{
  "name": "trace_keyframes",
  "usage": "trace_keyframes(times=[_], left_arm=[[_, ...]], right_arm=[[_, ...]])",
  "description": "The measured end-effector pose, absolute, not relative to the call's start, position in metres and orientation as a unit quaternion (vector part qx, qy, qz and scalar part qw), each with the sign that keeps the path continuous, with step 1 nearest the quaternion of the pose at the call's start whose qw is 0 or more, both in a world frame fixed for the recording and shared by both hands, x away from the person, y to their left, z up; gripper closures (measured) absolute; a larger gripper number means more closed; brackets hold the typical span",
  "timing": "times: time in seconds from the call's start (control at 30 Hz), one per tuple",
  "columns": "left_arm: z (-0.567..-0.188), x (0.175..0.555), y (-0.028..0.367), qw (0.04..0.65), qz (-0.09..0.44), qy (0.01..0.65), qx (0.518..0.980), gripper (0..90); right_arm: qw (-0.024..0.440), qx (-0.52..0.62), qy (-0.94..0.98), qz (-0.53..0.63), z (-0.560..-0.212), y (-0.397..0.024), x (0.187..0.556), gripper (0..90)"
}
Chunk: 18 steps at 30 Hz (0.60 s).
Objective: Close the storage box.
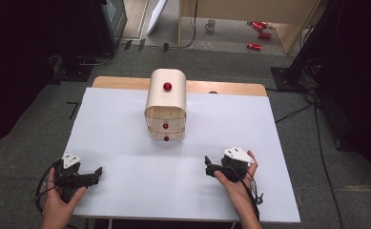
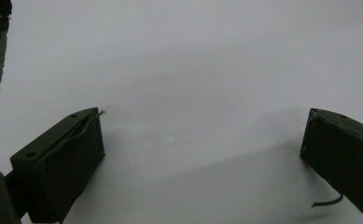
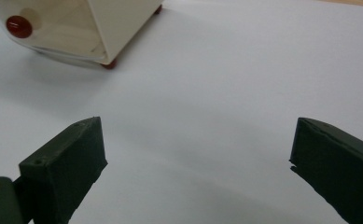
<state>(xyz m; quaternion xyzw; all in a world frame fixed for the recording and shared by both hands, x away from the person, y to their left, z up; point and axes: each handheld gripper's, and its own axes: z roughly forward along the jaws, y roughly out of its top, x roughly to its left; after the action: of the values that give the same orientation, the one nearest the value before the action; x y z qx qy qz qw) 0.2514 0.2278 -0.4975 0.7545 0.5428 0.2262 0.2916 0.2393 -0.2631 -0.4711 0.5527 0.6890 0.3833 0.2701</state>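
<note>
That little wooden drawer chest (image 1: 166, 106) looks light and stiff; pinch a red knob (image 1: 165, 126). Left gripper (image 1: 97, 172) and right gripper (image 1: 208, 164) are both spread, empty.

High view looks forward and down over the whole table (image 1: 126, 181) from its near edge. Each gripper view sits low and close over the white top. The right gripper view shares the drawer box (image 3: 67, 28) with the high view.
</note>
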Motion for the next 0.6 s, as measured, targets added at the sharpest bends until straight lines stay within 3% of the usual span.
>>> trace_keyframes(times=[0.6], left_arm=[[-0.497,0.251,0.228,0.291,0.226,0.543,0.754,0.0]], right_arm=[[0.288,0.597,0.661,0.351,-0.482,-0.322,0.215,2.9]])
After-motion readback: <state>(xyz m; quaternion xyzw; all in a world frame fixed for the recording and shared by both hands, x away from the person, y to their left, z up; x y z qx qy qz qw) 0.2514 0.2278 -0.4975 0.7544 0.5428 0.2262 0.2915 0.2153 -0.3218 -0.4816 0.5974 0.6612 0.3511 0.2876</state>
